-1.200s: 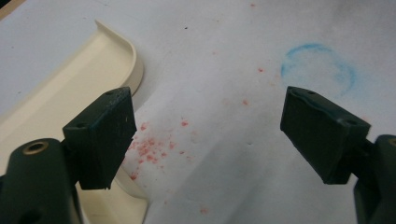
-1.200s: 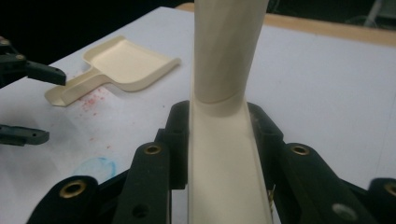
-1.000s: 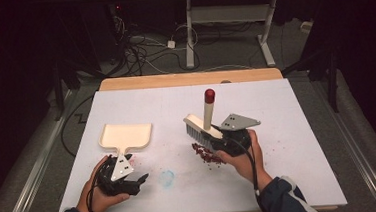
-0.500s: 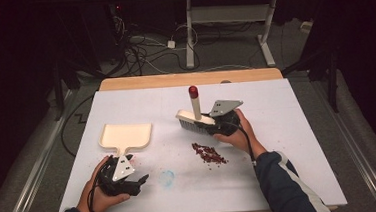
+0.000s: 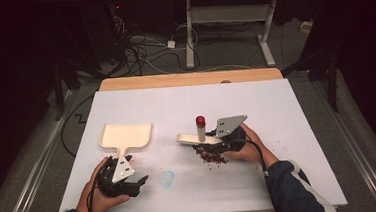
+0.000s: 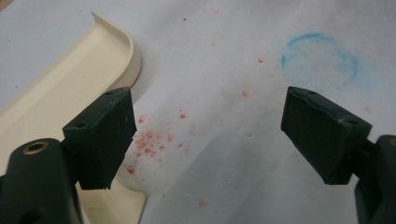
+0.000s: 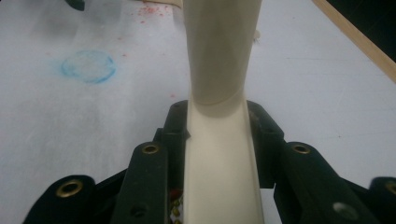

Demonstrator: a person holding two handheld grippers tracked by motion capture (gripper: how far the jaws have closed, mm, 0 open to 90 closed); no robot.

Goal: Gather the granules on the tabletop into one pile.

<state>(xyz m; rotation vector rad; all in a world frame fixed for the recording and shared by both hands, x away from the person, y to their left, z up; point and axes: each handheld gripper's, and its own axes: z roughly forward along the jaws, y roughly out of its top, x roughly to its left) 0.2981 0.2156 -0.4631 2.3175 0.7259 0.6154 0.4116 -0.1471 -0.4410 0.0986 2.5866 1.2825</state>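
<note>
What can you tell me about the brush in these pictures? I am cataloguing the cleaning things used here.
The brush is cream plastic by its look, with a long flat head and a handle that stands up from it and ends in a red cap. The right tool is shut on the brush; in the right gripper view its black jaws press both sides of the cream body. The head sits low at the dark red crumbs on the white table. Its bristles are hard to make out.

No writing, label, brand or number can be read anywhere; the only mark is a blue ring drawn on the table, beyond the left jaws.
</note>
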